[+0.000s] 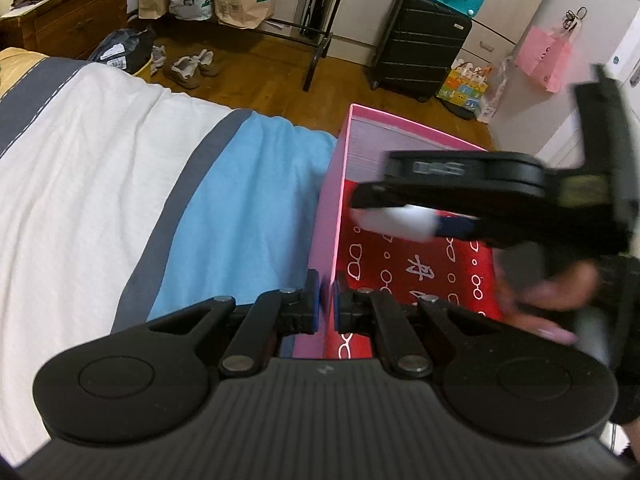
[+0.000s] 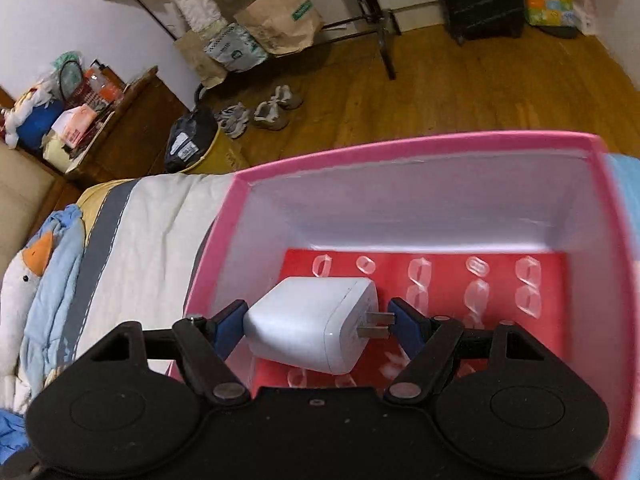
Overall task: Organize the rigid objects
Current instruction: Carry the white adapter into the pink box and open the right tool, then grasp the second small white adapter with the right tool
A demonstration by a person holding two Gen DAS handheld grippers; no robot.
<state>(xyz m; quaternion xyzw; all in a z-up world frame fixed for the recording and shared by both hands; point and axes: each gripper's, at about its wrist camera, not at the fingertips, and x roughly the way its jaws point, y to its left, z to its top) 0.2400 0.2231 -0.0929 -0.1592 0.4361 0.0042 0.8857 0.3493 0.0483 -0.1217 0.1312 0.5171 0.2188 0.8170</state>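
A pink box [image 1: 340, 184] with a red patterned bottom stands on the bed. My left gripper [image 1: 326, 304] is shut on the box's near left wall, one pad on each side of it. My right gripper [image 2: 316, 324] is shut on a white plug-in charger [image 2: 308, 320] and holds it over the inside of the pink box [image 2: 420, 148], above the red bottom [image 2: 540, 344], prongs pointing right. In the left wrist view the right gripper [image 1: 400, 208] reaches in from the right over the box, with the white charger [image 1: 400, 220] blurred in its fingers.
The bed cover is white, grey and blue [image 1: 120, 168]. A stuffed duck [image 2: 24, 280] lies on the bed at left. Beyond are a wooden floor, shoes [image 1: 192, 66], a black suitcase [image 1: 420, 40], paper bags and a wooden dresser [image 1: 68, 16].
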